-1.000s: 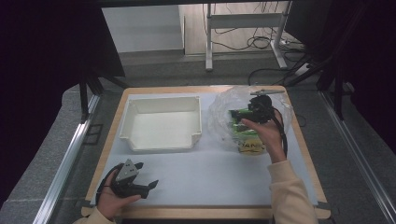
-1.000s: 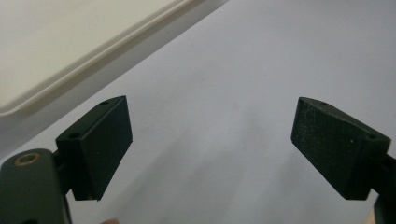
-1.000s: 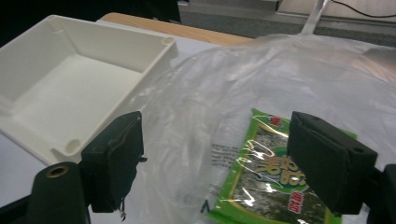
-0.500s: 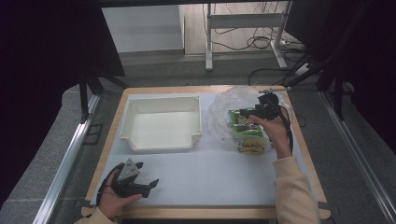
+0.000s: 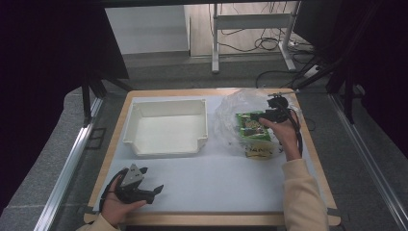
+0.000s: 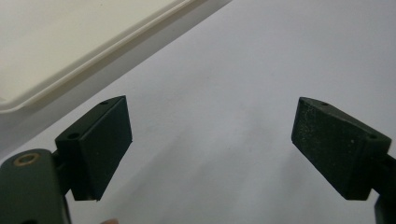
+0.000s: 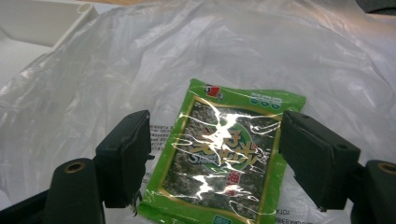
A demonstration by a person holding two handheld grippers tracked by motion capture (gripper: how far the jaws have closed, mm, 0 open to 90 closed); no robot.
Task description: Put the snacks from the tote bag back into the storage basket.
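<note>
Packet place: a green seaweed packet (image 7: 226,156) is seen lying flat on a crumpled clear plastic bag (image 5: 231,113), at about two o'clock on the table (image 5: 216,183), right of the white tray (image 5: 166,127).
Right claw (image 7: 215,161): jaws have just been closing, set astride the packet, pads not yet pressed on it.
Left claw (image 6: 210,144): held wide, nothing between, at seven o'clock.
Handling: judged light, thin, crinkly and slippery; contents likely brittle.
Hold: the long edges are best pinched gently, clear of the bag film.
</note>
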